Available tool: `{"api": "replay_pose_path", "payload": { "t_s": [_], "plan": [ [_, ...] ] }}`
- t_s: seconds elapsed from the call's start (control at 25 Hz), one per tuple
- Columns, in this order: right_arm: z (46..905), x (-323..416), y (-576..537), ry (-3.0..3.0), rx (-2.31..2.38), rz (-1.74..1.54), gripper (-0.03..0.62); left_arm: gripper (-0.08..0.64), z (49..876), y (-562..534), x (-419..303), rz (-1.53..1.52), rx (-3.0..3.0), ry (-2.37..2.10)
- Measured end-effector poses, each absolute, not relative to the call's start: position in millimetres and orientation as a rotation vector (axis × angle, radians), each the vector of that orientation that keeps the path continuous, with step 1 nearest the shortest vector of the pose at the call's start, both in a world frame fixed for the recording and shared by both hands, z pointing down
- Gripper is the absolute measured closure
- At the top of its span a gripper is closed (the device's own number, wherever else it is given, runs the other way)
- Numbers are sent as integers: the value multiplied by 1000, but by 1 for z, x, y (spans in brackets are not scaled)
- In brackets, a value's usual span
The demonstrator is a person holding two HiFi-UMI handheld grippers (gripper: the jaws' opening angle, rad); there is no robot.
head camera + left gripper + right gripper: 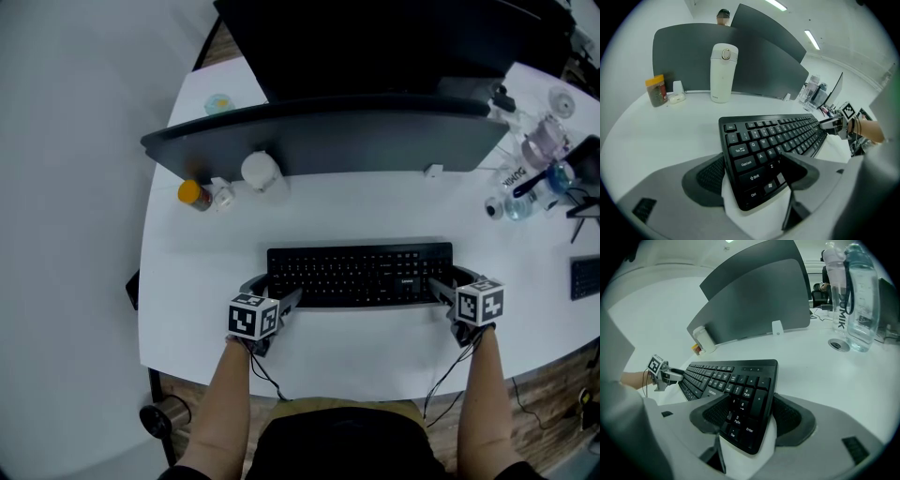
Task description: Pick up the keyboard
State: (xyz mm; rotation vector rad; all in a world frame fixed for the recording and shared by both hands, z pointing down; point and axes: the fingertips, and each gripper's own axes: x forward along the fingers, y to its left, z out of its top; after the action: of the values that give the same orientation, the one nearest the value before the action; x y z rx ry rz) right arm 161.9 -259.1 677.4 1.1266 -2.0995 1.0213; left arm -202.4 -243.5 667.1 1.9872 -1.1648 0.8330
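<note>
At the left of the white counter, the left tongs are pinching the left end of the black keyboard, one jaw pressing its far edge and the other its near edge (the left gripper view is showing both pads against the casing). The keyboard is lying square to the person in the middle of the counter, in front of a dark partition, with an orange-lidded jar and a white flask standing well behind it to the left. At the right, the right tongs are clamping the number-pad end in the same way, with clear bottles standing well apart at the far right. The grasp is looking complete and the lift is seeming about to begin; whether the keyboard is clearing the surface yet is hard to tell. The next move is calling for both hands rising together and level, so that neither end is slipping from the pads.
</note>
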Motion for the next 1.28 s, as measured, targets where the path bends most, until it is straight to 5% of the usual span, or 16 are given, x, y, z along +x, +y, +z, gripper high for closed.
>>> {"api": "replay_pose_path", "payload": {
  "t_s": [1.28],
  "plan": [
    [665, 160, -238, -2102, 1246, 948, 293, 190, 657, -225, -206, 942, 1961, -1225]
  ]
}}
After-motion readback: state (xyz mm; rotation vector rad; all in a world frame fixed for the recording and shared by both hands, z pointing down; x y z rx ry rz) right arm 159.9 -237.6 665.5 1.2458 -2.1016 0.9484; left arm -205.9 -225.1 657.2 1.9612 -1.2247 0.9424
